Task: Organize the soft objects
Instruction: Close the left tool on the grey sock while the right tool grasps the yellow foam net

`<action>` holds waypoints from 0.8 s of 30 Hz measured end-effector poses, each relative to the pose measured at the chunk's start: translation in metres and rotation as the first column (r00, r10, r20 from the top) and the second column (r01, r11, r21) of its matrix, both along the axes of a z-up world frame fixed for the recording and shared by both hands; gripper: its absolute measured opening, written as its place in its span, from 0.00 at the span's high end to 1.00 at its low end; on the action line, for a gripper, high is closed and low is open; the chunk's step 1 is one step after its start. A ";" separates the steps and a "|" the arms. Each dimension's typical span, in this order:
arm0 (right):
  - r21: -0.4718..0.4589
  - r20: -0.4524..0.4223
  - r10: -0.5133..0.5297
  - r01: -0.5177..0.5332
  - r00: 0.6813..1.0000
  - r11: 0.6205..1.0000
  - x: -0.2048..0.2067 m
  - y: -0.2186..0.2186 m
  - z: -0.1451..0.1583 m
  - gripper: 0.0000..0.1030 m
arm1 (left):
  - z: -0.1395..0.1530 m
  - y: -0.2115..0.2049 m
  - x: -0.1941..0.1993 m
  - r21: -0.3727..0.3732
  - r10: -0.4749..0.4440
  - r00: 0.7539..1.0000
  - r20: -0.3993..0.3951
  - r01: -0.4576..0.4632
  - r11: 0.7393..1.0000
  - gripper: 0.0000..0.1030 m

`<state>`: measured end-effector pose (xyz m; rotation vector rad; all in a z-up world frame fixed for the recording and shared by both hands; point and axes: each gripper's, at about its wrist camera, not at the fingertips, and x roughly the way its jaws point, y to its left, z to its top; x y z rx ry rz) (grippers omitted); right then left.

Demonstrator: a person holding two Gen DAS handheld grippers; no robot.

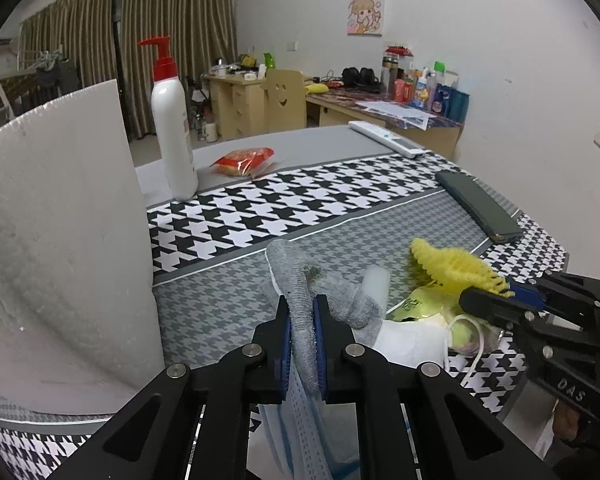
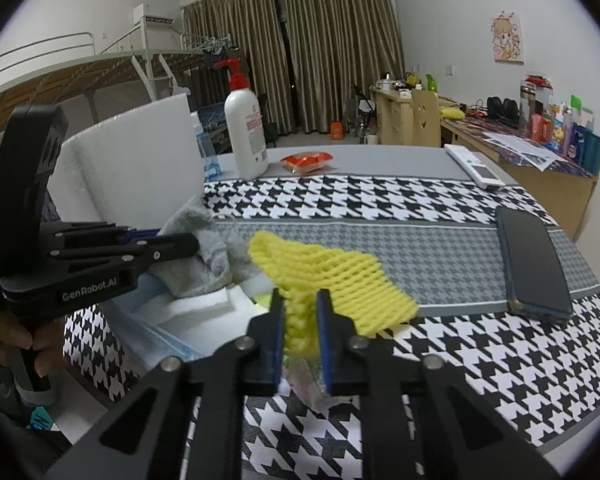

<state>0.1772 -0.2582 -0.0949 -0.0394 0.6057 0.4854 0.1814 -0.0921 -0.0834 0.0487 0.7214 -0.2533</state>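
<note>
2 grips at once: left gripper clamps the grey sock, right gripper pinches the yellow foam net, probably to separate the pile.

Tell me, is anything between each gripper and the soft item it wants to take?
Nothing visible is. The left gripper is already shut on the grey sock, and the right gripper is shut on the yellow foam net. Both items sit directly between the pads.
</note>
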 end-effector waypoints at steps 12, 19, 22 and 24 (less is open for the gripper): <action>0.034 0.086 -0.035 0.032 0.996 0.999 -0.013 -0.006 0.031 0.88 | 0.025 0.005 -0.014 -0.047 -0.018 0.998 0.068 0.021 0.999 0.93; 0.052 0.117 -0.040 0.034 0.992 0.998 -0.017 -0.004 0.045 0.88 | 0.046 0.013 -0.024 -0.056 -0.021 0.992 0.127 0.028 0.998 0.93; 0.066 0.127 -0.044 0.036 0.991 0.997 -0.018 -0.004 0.051 0.88 | 0.054 0.015 -0.027 -0.053 -0.023 0.989 0.149 0.032 0.998 0.93; 0.067 0.139 -0.042 0.032 0.989 0.997 -0.020 -0.002 0.055 0.88 | 0.059 0.017 -0.029 -0.055 -0.021 0.987 0.161 0.030 0.998 0.93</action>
